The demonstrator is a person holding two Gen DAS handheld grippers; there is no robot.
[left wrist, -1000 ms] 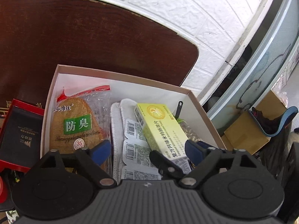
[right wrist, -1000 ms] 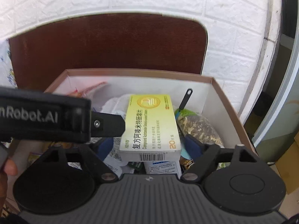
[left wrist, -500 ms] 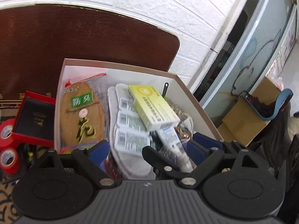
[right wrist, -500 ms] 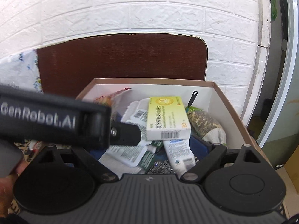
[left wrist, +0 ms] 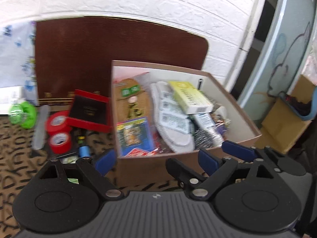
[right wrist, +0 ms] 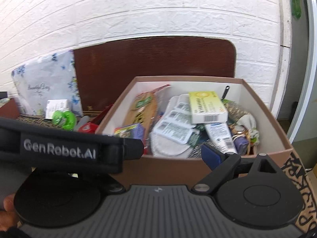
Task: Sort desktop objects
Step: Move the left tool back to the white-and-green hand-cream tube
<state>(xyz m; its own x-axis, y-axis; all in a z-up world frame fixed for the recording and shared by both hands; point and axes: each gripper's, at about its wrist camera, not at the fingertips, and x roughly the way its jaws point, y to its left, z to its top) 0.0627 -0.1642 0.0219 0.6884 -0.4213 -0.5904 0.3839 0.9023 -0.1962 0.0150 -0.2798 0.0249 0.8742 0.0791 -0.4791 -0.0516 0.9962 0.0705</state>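
A brown cardboard box (left wrist: 243,115) (right wrist: 263,117) holds several items: a yellow medicine carton (left wrist: 190,97) (right wrist: 207,107), white insoles with barcode packs (left wrist: 172,123) (right wrist: 172,125), an insole packet (left wrist: 128,99), a tube (right wrist: 220,134). My left gripper (left wrist: 158,159) is open and empty, in front of the box's near wall. My right gripper (right wrist: 172,154) is open and empty, also before the box; the left gripper's body hides its left finger.
Left of the box lie a red case (left wrist: 89,111), two red tape rolls (left wrist: 58,130), a green object (left wrist: 23,113) (right wrist: 63,117), and a floral bag (right wrist: 47,87). A brown board (left wrist: 99,59) leans on the brick wall. Cardboard boxes (left wrist: 283,123) stand at right.
Both grippers have pulled back and up from inside the box to in front of it. The yellow carton stays in the box. The left view has swung left, showing the table items.
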